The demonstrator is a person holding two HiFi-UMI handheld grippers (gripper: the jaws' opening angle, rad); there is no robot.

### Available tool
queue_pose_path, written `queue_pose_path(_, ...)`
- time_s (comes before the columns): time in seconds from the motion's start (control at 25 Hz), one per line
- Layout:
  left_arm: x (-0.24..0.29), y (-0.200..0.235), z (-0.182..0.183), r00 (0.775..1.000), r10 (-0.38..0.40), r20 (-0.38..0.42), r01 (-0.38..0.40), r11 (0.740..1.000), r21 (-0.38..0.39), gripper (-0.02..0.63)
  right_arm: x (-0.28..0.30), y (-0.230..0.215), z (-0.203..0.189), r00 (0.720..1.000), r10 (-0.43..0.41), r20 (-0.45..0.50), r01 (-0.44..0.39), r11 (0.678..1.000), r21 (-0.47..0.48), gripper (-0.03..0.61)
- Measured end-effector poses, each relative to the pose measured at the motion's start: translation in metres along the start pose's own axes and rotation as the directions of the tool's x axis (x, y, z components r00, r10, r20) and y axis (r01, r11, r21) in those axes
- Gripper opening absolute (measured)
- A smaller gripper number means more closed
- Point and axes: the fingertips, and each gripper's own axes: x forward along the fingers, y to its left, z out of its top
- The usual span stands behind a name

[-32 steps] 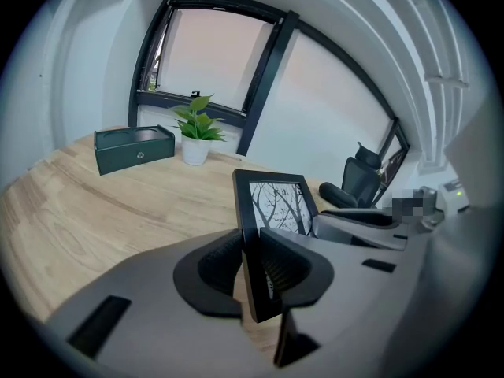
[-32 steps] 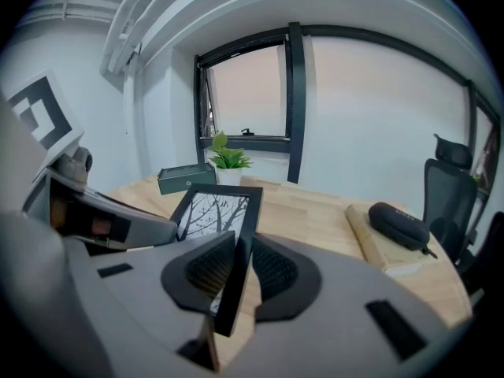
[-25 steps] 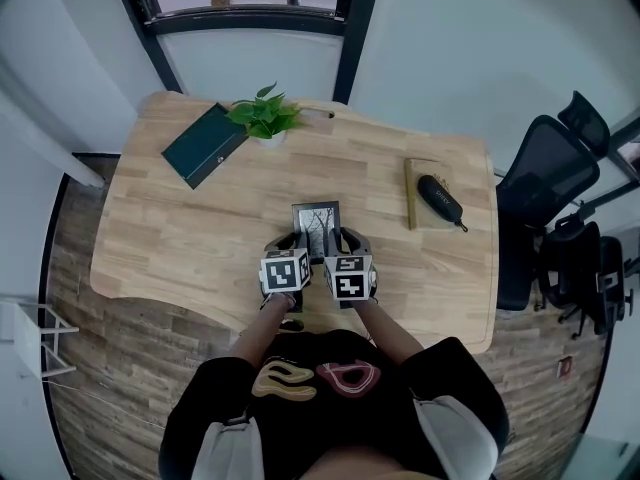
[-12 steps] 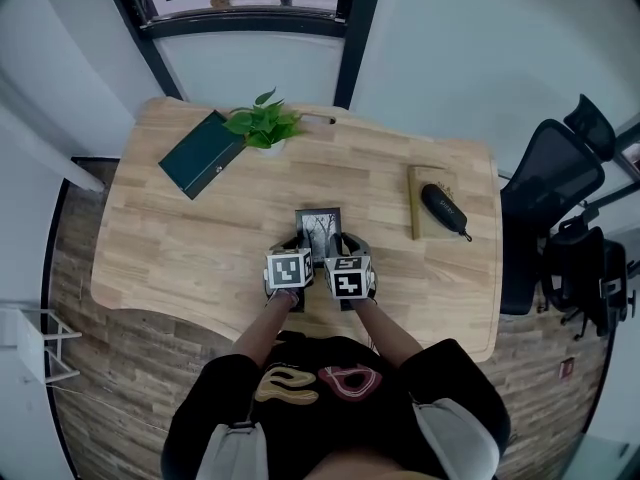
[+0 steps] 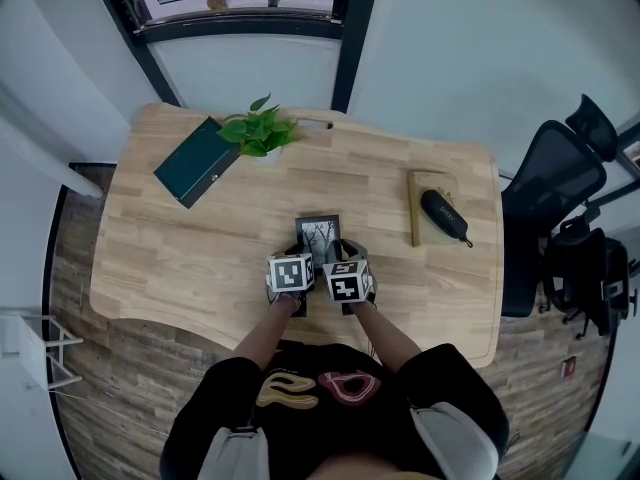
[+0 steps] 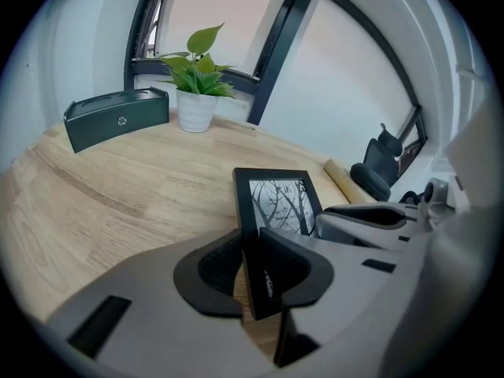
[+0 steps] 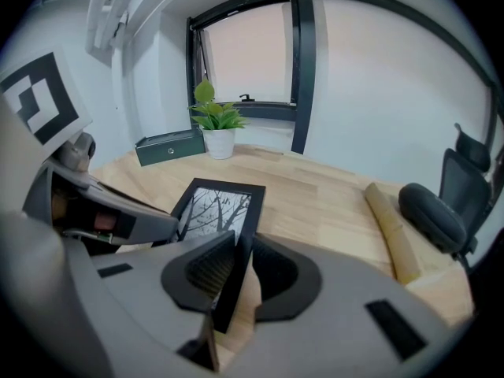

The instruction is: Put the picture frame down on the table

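left gripper (image 6: 250, 278): jaws clamped on picture frame (image 6: 277, 211) left edge | right gripper (image 7: 236, 278): jaws clamped on frame's right edge | frame over wooden table (image 5: 200, 248), nearer the person than potted plant (image 5: 257, 132)

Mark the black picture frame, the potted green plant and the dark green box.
black picture frame (image 5: 318, 234), head view, its tree print.
potted green plant (image 5: 256, 134), head view, its leaves.
dark green box (image 5: 197, 161), head view, its top face.

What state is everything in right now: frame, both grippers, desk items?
picture frame, face up, gripped at both side edges.
left gripper, shut on the frame's left edge.
right gripper, shut on the frame's right edge.
potted plant, upright.
green box, closed, lying flat.
black case, closed, resting on tan book.
tan book, closed, flat.
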Motion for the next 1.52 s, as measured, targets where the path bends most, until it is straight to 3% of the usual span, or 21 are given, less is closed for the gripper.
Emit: queue_pose_path(1.52, 0.022, 0.003, -0.006, 0.998, 0.028, -0.063, -0.027, 1.0, 0.007, 0.083, 0.024, -0.005, -0.02, 0.995, 0.03, -0.1, -0.027, 0.999, 0.034, 0.081)
